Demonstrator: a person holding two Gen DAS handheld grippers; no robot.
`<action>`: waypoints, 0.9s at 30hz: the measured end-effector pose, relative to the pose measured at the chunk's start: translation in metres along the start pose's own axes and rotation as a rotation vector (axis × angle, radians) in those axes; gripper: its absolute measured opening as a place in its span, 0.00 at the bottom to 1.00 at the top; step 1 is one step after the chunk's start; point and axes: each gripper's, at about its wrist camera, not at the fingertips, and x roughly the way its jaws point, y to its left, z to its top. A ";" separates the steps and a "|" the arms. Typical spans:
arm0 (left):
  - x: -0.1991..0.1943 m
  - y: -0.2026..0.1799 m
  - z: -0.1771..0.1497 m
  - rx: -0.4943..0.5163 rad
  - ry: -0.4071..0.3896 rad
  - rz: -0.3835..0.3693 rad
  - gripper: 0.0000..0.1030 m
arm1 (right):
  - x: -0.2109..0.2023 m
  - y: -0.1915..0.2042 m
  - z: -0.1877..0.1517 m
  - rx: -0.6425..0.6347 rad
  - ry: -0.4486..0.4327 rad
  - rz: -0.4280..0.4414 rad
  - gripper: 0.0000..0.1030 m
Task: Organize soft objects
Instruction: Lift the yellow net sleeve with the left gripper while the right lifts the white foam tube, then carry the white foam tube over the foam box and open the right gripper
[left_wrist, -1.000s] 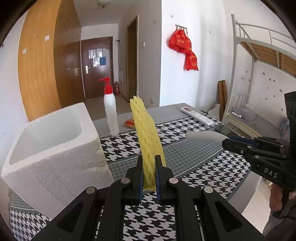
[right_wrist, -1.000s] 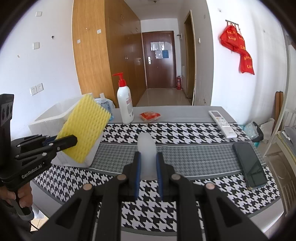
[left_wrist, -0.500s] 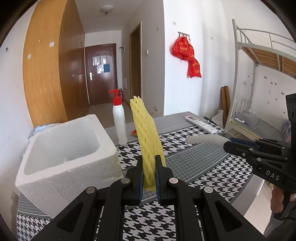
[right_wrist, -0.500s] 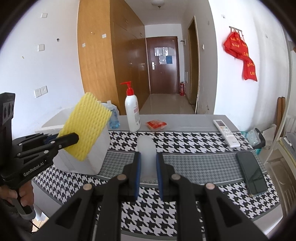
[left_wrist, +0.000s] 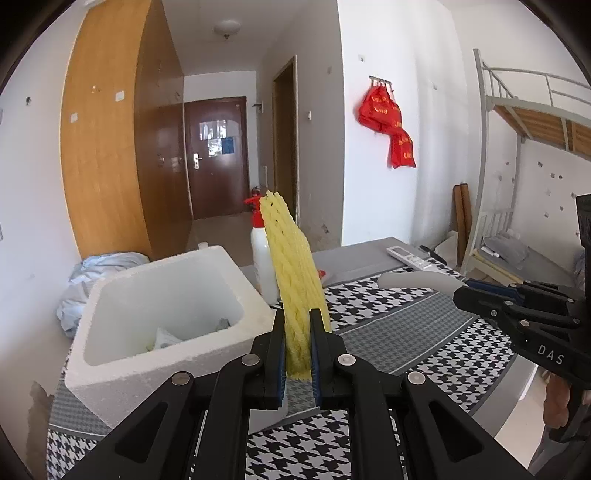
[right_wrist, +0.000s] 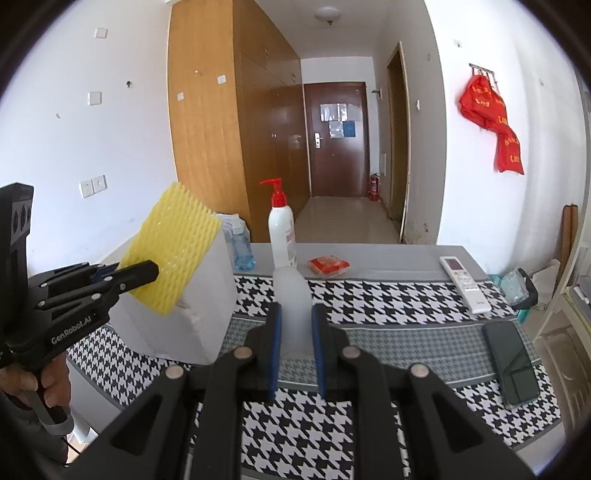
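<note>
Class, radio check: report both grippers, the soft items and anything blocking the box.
Left gripper shut on yellow foam net. Right gripper shut on white foam piece. Foam box open-topped, nothing covering it.

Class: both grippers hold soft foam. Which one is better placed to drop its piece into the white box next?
Probably left: the left gripper holds the yellow foam net right beside the foam box; the right gripper with white foam is farther.

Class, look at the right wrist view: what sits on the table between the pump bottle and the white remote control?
A red packet lies between the pump bottle and the remote control, on the grey table.
</note>
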 end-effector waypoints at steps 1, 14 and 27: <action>-0.001 0.001 0.001 0.001 -0.003 0.002 0.11 | 0.000 0.001 0.001 0.000 -0.001 0.003 0.19; -0.013 0.014 0.009 -0.015 -0.045 0.044 0.11 | 0.003 0.012 0.014 -0.012 -0.031 0.031 0.19; -0.026 0.034 0.011 -0.049 -0.075 0.108 0.11 | 0.010 0.032 0.026 -0.041 -0.057 0.087 0.19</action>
